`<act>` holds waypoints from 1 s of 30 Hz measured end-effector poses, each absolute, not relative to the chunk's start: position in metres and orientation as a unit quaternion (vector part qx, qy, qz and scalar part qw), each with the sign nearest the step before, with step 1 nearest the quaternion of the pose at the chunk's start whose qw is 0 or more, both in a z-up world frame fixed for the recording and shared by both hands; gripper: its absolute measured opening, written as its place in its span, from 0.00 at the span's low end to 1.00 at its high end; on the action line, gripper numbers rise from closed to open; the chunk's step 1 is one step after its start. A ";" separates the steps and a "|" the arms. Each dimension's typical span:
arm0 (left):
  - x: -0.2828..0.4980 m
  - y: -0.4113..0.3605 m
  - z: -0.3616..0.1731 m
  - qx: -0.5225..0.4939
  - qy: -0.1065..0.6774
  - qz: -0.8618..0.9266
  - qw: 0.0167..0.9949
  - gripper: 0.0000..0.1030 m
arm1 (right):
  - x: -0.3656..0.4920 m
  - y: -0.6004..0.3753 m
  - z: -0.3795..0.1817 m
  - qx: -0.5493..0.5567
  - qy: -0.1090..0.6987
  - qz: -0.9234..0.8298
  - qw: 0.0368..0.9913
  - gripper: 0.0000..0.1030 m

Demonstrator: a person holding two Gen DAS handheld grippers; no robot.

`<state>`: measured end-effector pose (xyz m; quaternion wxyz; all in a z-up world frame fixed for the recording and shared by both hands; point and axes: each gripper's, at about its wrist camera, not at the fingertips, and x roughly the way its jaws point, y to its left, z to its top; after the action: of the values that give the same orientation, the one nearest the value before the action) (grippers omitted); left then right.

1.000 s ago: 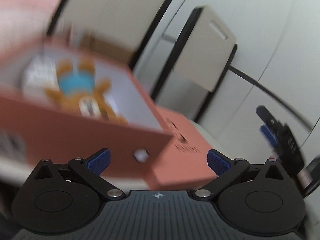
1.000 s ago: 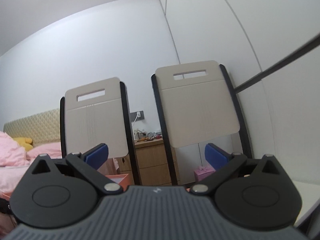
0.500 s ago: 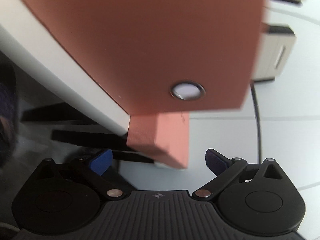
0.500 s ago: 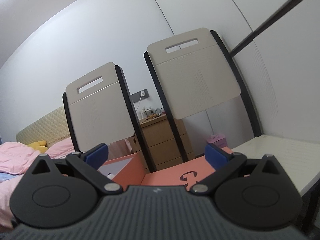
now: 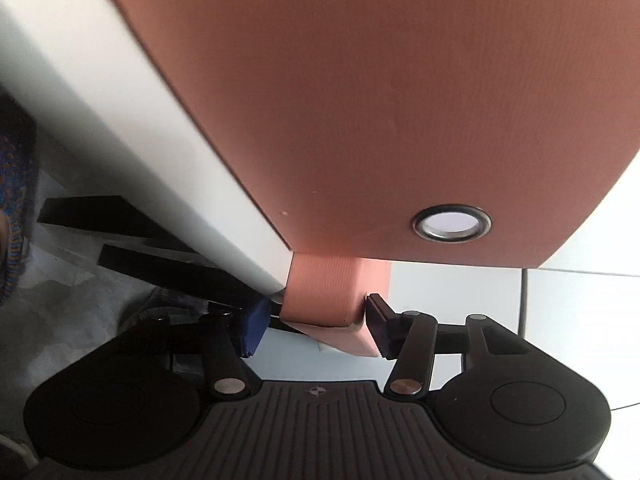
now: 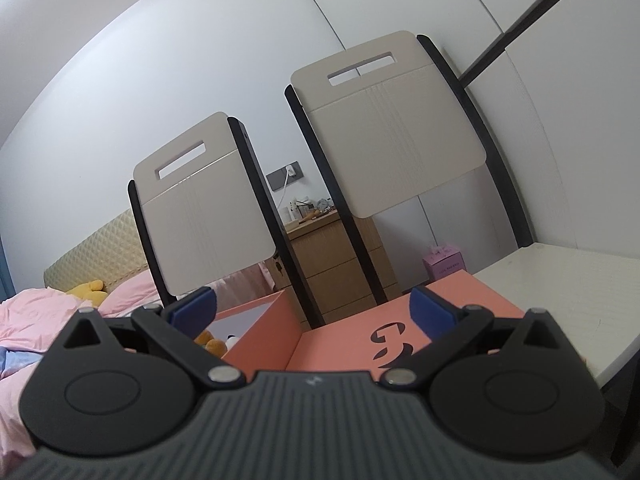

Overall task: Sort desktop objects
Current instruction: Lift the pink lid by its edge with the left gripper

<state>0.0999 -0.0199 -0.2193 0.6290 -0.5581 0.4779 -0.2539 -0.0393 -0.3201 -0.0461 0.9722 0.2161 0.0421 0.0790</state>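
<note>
An orange box [image 5: 380, 100] with a metal eyelet [image 5: 452, 224] fills the left wrist view, seen from just below the white table edge [image 5: 120, 128]. My left gripper [image 5: 316, 322] is shut on the rim of the orange lid [image 5: 328, 300] that overhangs the table. In the right wrist view the lid [image 6: 400, 328] lies flat beside the open box [image 6: 260, 336], which holds an orange plush toy [image 6: 210, 342]. My right gripper [image 6: 312, 308] is open and empty, above the near side of box and lid.
Two folded beige chairs [image 6: 208, 208] [image 6: 392, 132] lean against the wall behind the table. A wooden cabinet [image 6: 336, 264] and a small pink box [image 6: 444, 262] stand beyond. A bed with pink sheets [image 6: 48, 312] is at the left. The white tabletop [image 6: 560, 280] extends right.
My left gripper dropped below the table edge, moved in and closed on the overhanging lid rim. My right gripper tilted down, bringing box and lid into its view.
</note>
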 end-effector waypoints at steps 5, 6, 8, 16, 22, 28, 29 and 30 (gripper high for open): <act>0.092 -0.020 -0.220 -0.566 0.468 -0.272 0.621 0.42 | -0.037 -0.316 -0.047 0.213 0.042 0.069 0.974 1.00; 0.090 -0.019 -0.218 -0.562 0.467 -0.272 0.626 0.42 | -0.036 -0.316 -0.047 0.210 0.042 0.067 0.974 1.00; 0.084 -0.018 -0.218 -0.555 0.465 -0.271 0.634 0.42 | -0.036 -0.313 -0.048 0.205 0.046 0.063 0.976 1.00; 0.063 -0.009 -0.219 -0.559 0.465 -0.281 0.626 0.34 | -0.030 -0.306 -0.053 0.189 0.069 0.053 0.978 1.00; 0.063 0.002 -0.205 -0.548 0.456 -0.277 0.645 0.40 | -0.028 -0.308 -0.054 0.190 0.073 0.046 0.978 1.00; 0.070 0.001 -0.195 -0.538 0.455 -0.274 0.655 0.67 | -0.029 -0.312 -0.053 0.198 0.072 0.053 0.976 1.00; 0.072 -0.002 -0.195 -0.540 0.455 -0.277 0.652 0.67 | -0.030 -0.313 -0.053 0.201 0.072 0.056 0.975 1.00; 0.075 -0.004 -0.194 -0.540 0.455 -0.281 0.650 0.67 | -0.030 -0.314 -0.053 0.204 0.072 0.060 0.975 1.00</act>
<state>0.0749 -0.0037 -0.1938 0.6498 -0.5404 0.4550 -0.2807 -0.0297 -0.3139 -0.0530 0.9745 0.2038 0.0724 0.0597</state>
